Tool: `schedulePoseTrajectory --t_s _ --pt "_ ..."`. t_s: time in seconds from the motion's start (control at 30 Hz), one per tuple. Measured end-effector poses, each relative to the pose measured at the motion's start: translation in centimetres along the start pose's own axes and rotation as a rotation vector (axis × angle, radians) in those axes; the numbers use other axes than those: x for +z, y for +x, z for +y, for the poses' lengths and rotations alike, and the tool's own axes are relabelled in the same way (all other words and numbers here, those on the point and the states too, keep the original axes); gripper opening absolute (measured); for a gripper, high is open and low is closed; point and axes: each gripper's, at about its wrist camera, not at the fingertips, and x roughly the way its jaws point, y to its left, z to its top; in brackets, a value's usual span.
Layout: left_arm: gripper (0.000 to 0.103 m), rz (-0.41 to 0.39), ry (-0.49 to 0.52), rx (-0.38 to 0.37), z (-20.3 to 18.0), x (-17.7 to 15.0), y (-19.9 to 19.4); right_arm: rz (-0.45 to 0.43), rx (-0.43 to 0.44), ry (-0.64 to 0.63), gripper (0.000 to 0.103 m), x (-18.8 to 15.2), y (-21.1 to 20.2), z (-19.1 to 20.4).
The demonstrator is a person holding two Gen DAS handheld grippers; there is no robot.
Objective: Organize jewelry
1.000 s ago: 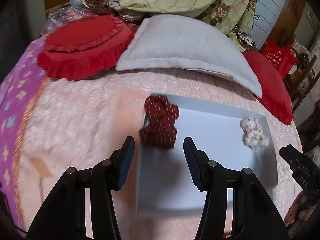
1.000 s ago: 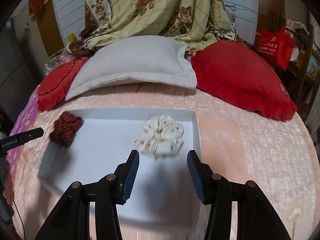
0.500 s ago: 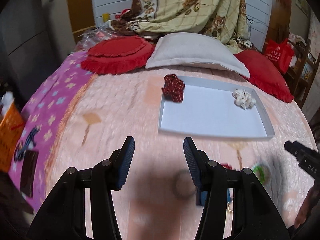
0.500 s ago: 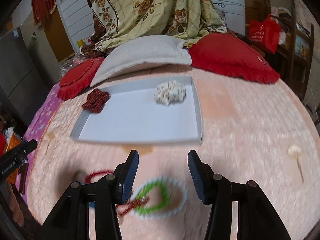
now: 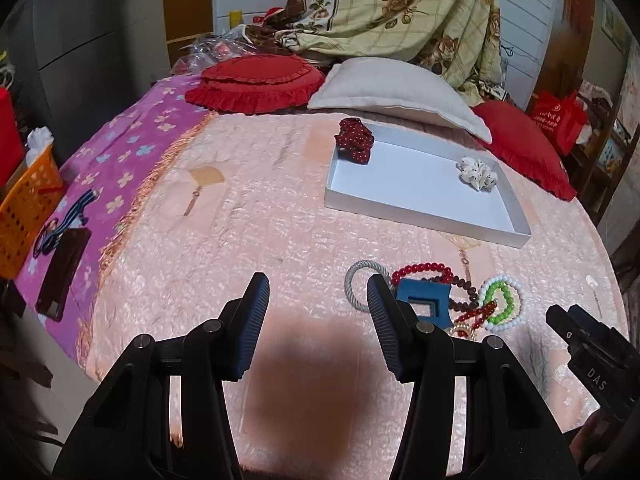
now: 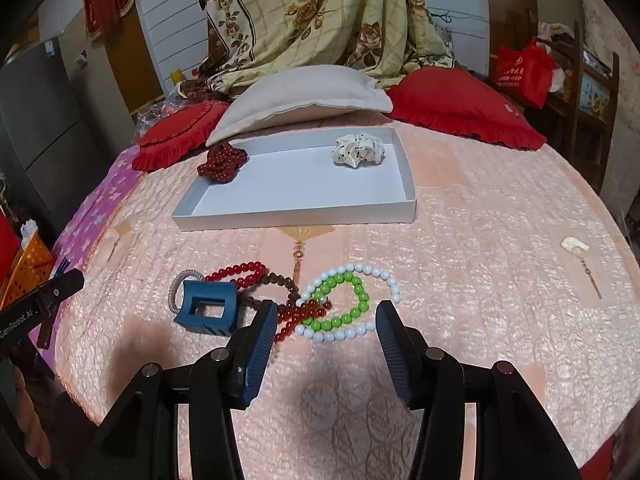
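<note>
A: Pink quilted bedspread (image 6: 460,220) everywhere, and on it a shallow white tray (image 6: 296,214) near the pillows. A dark red scrunchie (image 6: 222,162) sits draped over the tray's far left corner; a white speckled scrunchie (image 6: 358,151) lies inside, near its far right corner.

B: And the rest of the jewelry?

A: In a loose heap on the bedspread, on the near side of the tray and apart from it. A white bead bracelet (image 6: 380,280) rings a green bead bracelet (image 6: 346,300); a red bead bracelet (image 6: 240,270) and a dark brown bead strand (image 6: 280,282) tangle to their left. A blue claw clip (image 6: 208,308) rests on a grey cord ring (image 5: 354,284) at the heap's left end.

B: What about the grippers?

A: The right gripper (image 6: 326,334) hovers just short of the beads, jaws spread wide, nothing between them. The left gripper (image 5: 318,320) is likewise wide open and holds nothing; its right finger (image 5: 382,320) stands in front of the clip and cord ring in that view.

B: Anything else around?

A: A cream pillow (image 6: 300,96), two red frilled cushions (image 6: 460,108), a floral blanket (image 6: 320,12) behind, and an orange basket (image 5: 28,200) off the left edge.
</note>
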Motion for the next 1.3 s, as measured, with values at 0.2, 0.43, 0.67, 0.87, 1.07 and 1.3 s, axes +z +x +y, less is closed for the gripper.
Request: schedulePoseTrajectory --t_s 0.2,0.43,0.67,0.87,1.07,1.3 --pt "0.051 -0.025 -0.009 0.001 0.6 -0.9 -1.5 -0.023 -0.026 -0.014 0.049 -1.6 -1.4 0.6" --pt "0.051 -0.078 0.004 0.027 0.5 -2.0 -3.6 -0.050 -0.039 -0.019 0.050 -3.0 -2.8 0.7" --pt "0.051 -0.095 0.001 0.059 1.1 -3.0 -4.6 -0.082 -0.040 -0.006 0.050 -3.8 -4.1 0.3" --pt "0.051 -0.080 0.014 0.058 1.1 -3.6 -4.6 -0.073 -0.037 0.008 0.053 -4.3 -4.0 0.2" --pt "0.051 -0.079 0.016 0.061 1.2 -3.9 -4.8 -0.089 -0.042 -0.002 0.061 -4.5 -4.3 0.5" --pt "0.051 -0.074 0.029 0.060 0.8 -4.4 -4.7 -0.086 -0.047 -0.015 0.062 -4.8 -4.0 0.6"
